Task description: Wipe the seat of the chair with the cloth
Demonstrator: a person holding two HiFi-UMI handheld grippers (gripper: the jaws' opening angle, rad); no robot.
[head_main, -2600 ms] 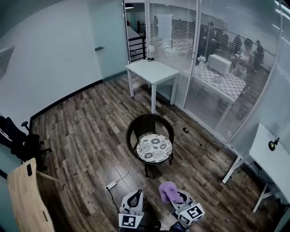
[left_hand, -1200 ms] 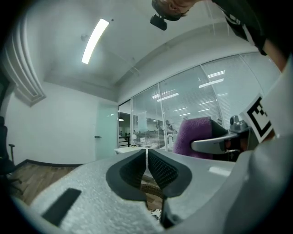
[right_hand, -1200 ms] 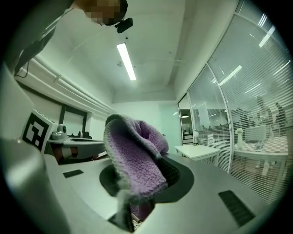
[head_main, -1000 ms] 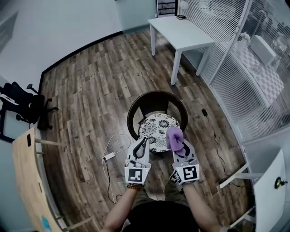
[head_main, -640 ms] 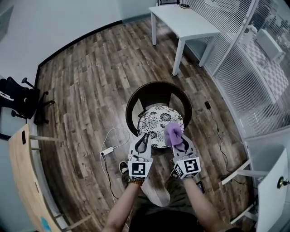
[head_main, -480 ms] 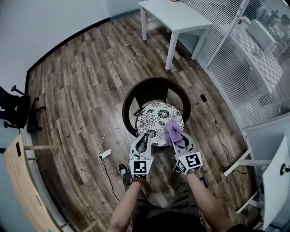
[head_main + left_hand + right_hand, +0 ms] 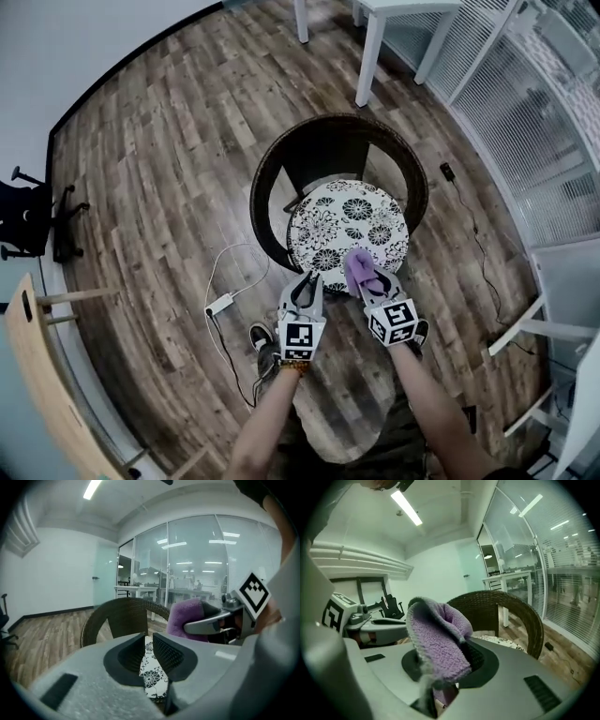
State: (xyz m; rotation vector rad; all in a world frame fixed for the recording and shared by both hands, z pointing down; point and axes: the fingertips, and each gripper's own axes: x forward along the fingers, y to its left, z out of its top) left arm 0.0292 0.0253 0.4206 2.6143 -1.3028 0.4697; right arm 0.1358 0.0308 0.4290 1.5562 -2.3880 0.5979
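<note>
Purple fleecy cloth (image 7: 357,265) bunching up in right gripper (image 7: 364,278) jaws, hanging at front edge of seat (image 7: 345,223), black-and-white floral cushion, dark wicker chair (image 7: 281,159) standing upright

Fluffy, matt purple fleece cloth (image 7: 356,264). Rough dark woven wicker chair (image 7: 272,169) with smooth printed fabric seat (image 7: 342,216). Matt grey plastic left gripper (image 7: 305,280) and right gripper (image 7: 366,279). Wood-grain plank floor (image 7: 159,141), faintly glossy.

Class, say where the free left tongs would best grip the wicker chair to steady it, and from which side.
Probably the chair's raised woven rim at its near-left arc, coming down from above with the left tongs. The rim is a thin upright band standing clear of the patterned seat, so jaws can straddle it.
</note>
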